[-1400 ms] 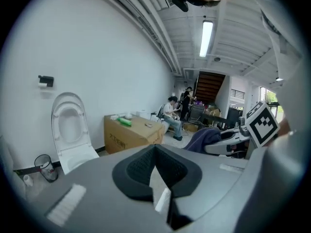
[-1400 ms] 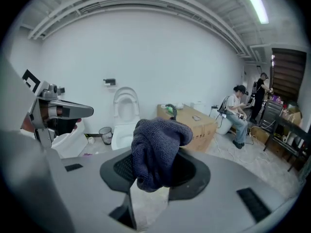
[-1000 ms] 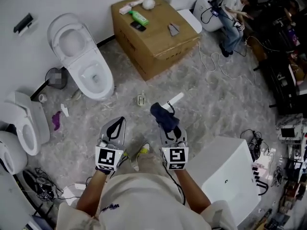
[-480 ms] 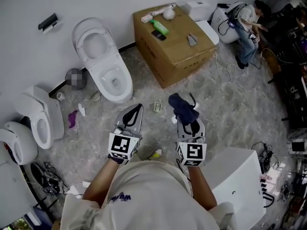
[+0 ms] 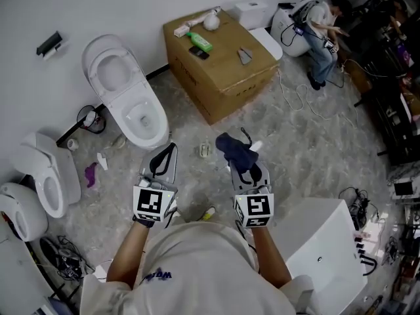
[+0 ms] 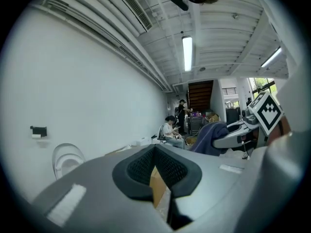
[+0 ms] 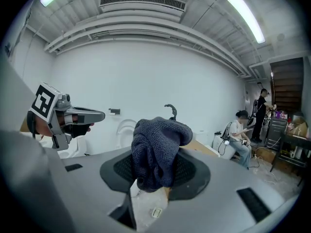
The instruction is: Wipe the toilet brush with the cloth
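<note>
Two tongs are held side by side above the grey marbled floor (image 5: pixel 308 143), close in front of the person. The left tongs (image 5: pixel 169 151) are seen closed, the padded jaws drawn together to a narrow slit with nothing gripped between them. The right tongs (image 5: pixel 244 168) are clamped on a dark blue cloth (image 5: pixel 234 151), which is bunched up and stands out beyond the jaw tips, with a small loop sticking up from its far side.

A small white piece (image 5: pixel 256 146) is glimpsed just right of the cloth; whether it belongs to the toilet brush cannot be told. A small pale object (image 5: pixel 205 151) is seen on the floor between the two tongs' tips.

Far left, a white toilet (image 5: pixel 125 97) with its seat raised is set against the wall. Farther back, a cardboard box (image 5: pixel 223 64) is placed on the floor, and a green bottle (image 5: pixel 199 42) is laid on its top. At near right a white cabinet (image 5: pixel 321 248) is seen. A seated person (image 5: pixel 321 25) is visible at far right.
</note>
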Demonstrator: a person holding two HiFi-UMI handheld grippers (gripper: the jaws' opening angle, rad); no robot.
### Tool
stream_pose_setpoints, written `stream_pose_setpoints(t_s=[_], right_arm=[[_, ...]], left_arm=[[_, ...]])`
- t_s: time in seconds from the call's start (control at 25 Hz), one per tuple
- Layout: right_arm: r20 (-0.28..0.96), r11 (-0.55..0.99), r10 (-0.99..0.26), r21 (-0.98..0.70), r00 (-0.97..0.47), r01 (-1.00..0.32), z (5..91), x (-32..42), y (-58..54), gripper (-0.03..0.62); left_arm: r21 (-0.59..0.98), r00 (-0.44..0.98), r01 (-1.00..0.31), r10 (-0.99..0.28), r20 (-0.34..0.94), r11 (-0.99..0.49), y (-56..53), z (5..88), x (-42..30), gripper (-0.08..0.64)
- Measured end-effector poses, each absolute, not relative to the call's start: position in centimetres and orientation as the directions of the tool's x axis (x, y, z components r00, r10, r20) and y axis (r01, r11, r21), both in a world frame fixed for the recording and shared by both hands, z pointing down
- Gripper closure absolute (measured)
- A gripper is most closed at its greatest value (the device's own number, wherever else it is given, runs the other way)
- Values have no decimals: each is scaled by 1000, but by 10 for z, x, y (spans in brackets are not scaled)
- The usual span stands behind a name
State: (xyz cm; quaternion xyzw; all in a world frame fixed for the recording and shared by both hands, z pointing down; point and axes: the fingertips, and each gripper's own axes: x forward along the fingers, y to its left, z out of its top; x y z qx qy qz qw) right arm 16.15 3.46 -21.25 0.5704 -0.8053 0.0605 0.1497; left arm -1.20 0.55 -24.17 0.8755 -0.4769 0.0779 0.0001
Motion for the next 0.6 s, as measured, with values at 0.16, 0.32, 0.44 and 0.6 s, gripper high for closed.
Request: stream_pose_setpoints(t_s=[0.16, 0.32, 0.44, 0.6], right_arm=[[322, 333, -900, 76, -293, -940, -209, 169, 39, 437], [325, 329, -900, 76, -289, -941, -207, 171, 37, 439], [321, 331, -901, 80, -290, -940, -210, 172, 35, 439], [320, 336, -901, 85, -294, -938, -212, 175, 39, 439]], left_arm=[[-57, 513, -849, -844, 159, -526, 8, -232, -22, 558], [-46, 510, -851, -844, 168, -523, 7, -228, -26, 558], [-48, 513, -848, -841, 171, -527, 6, -227, -23, 558], [-52, 520, -843, -836, 173, -535, 11, -228, -16, 558]])
